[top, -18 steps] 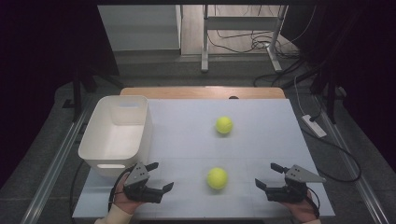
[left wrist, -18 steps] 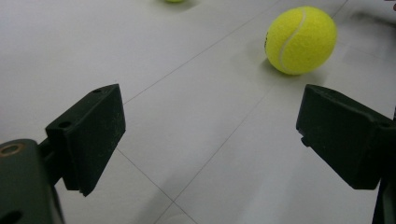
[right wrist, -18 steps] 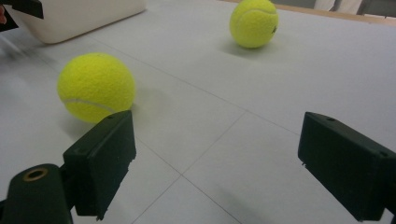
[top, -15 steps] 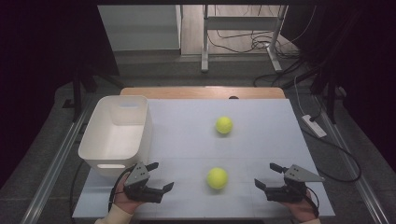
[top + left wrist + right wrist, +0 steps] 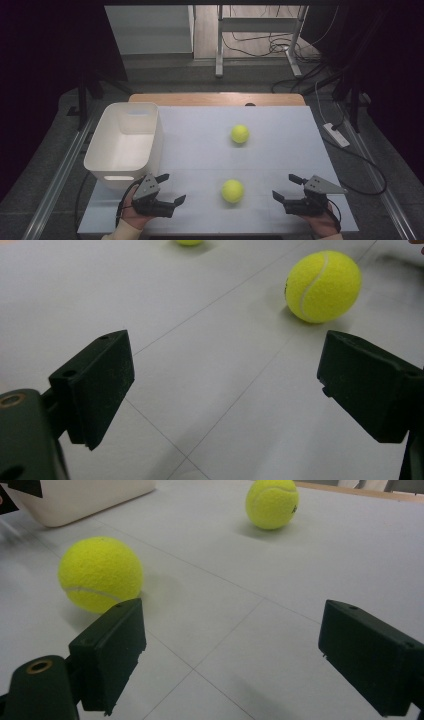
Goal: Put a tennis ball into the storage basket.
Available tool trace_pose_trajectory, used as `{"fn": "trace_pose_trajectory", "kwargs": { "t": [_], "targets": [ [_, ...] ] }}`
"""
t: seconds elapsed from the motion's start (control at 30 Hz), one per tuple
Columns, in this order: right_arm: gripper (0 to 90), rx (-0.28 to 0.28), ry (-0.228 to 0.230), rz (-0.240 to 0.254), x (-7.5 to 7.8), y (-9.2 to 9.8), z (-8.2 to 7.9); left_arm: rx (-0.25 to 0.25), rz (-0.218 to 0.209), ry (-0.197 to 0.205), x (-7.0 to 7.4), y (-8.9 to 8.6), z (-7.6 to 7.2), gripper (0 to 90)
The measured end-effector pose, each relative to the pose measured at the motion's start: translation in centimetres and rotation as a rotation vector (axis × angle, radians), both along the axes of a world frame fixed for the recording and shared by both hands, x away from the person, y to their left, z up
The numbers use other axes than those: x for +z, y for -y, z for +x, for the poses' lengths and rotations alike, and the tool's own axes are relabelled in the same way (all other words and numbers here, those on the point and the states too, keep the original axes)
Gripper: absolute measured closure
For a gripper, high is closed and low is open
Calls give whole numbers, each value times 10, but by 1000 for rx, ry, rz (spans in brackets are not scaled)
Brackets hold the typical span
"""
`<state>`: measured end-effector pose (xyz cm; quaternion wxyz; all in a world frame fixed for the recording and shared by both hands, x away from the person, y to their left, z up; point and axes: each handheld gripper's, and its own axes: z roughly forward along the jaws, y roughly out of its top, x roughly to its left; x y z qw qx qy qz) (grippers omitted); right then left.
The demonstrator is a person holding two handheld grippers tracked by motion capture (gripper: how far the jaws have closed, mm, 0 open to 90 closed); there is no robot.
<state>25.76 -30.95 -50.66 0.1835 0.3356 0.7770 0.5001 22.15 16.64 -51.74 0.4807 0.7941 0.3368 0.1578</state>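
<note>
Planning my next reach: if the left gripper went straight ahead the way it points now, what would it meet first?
Probably bare table. The left gripper is open, and the near tennis ball sits just right of its line, so only the right jaw might graze it.

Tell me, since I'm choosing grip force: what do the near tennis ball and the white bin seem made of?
Near tennis ball: fuzzy yellow felt, matte, with a pale curved seam; presumably a rubber core, though that is hidden. White bin: looks like moulded plastic, smooth and slightly glossy, with rounded corners and a handle slot in its near wall.
</note>
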Motion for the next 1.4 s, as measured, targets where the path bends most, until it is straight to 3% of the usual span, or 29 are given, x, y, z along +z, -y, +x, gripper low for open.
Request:
{"fn": "trace_pose_trajectory", "kwargs": {
  "t": [0.37,1.4],
  "targets": [
    [120,2,5,5,1,1,-4,-6,-9,7,6,5,0,95],
    [127,4,13,14,3,1,0,-30,20,-36,13,29,11,95]
  ]
}}
